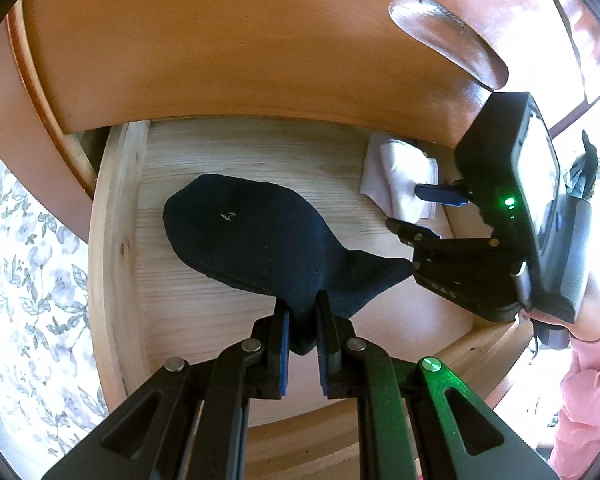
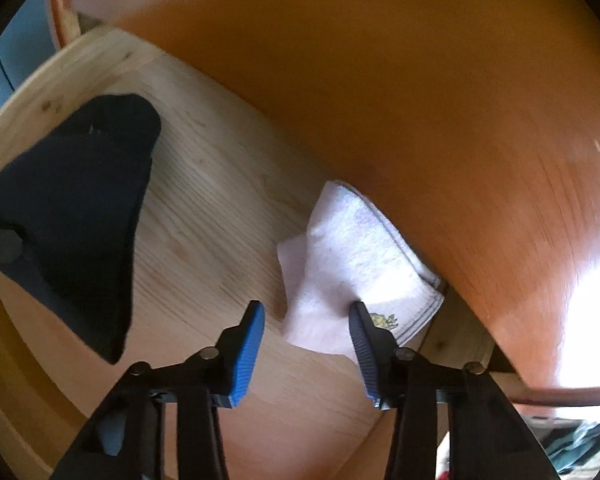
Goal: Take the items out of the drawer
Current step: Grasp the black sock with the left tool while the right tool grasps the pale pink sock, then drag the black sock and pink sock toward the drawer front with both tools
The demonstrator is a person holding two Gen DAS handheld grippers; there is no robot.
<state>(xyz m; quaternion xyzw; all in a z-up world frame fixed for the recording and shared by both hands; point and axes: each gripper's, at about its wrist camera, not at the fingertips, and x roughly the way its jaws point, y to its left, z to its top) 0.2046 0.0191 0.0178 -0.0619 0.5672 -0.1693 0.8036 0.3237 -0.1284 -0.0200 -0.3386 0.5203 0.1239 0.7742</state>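
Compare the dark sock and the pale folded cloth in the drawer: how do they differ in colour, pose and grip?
The sock is dark navy; the cloth is pale pink-white. The sock is pinched by the left gripper; the cloth lies on the drawer floor, with the right gripper open at its edge. The sock hangs loose; the cloth is folded, tucked at the back. Both are soft fabric.

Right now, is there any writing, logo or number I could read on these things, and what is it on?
"D A S" or similar: faint raised letters on the right gripper, too blurred to be sure.
Small pale mark on the dark sock: a stitched sign, not readable as letters.
Yellow emblem on the white cloth: a picture, no legible words.
Nothing else reads.
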